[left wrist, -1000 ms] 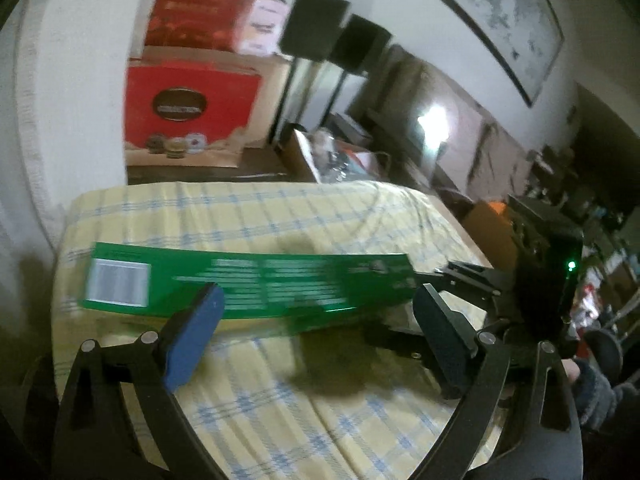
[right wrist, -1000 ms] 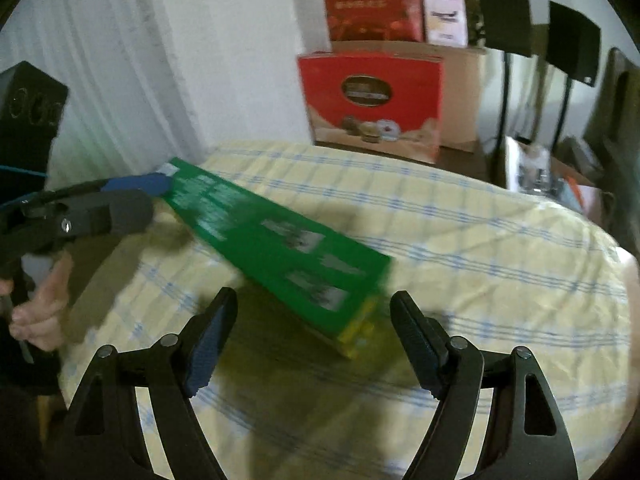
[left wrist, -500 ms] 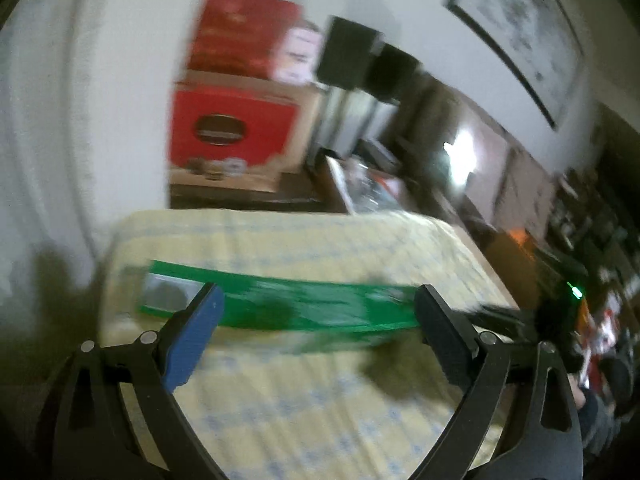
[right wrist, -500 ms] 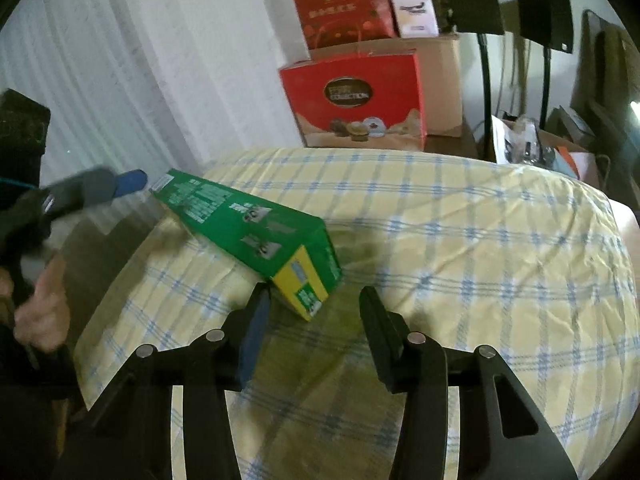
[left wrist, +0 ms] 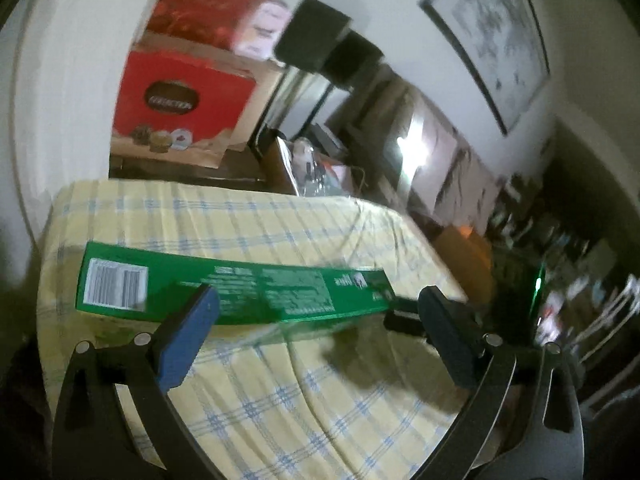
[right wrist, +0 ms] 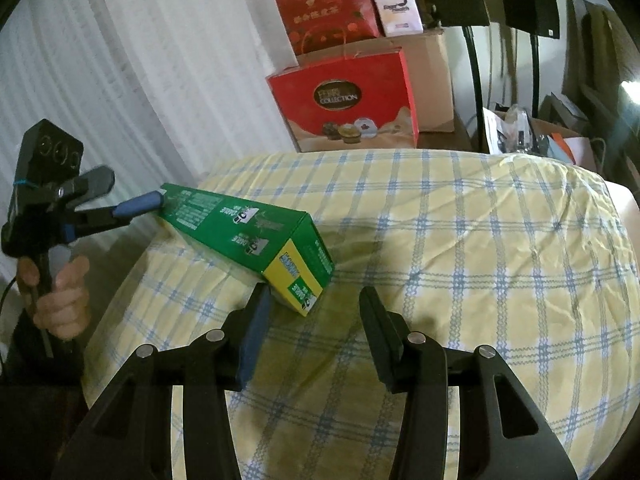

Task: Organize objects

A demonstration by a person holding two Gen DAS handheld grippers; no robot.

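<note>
A long green box point(right wrist: 244, 236) with a yellow end lies on the yellow checked tablecloth point(right wrist: 460, 248); in the left wrist view the green box point(left wrist: 240, 288) stretches across with a barcode at its left end. My left gripper point(left wrist: 316, 332) is open, just in front of the box's long side; in the right wrist view the left gripper point(right wrist: 120, 200) has a blue fingertip at the box's far end. My right gripper point(right wrist: 314, 340) is open, with the box's yellow end just ahead between its jaws, not gripped.
Red gift boxes point(right wrist: 344, 100) and a cardboard box point(right wrist: 428, 72) stand behind the table by a white curtain point(right wrist: 120, 60). Black stands point(right wrist: 472, 40) and clutter lie at the back right. The table's left edge point(right wrist: 120, 280) drops near the holder's hand.
My right gripper has narrowed and come up to the box's yellow end. The box has shifted on the cloth. My left gripper stays open and has swung along the box.
</note>
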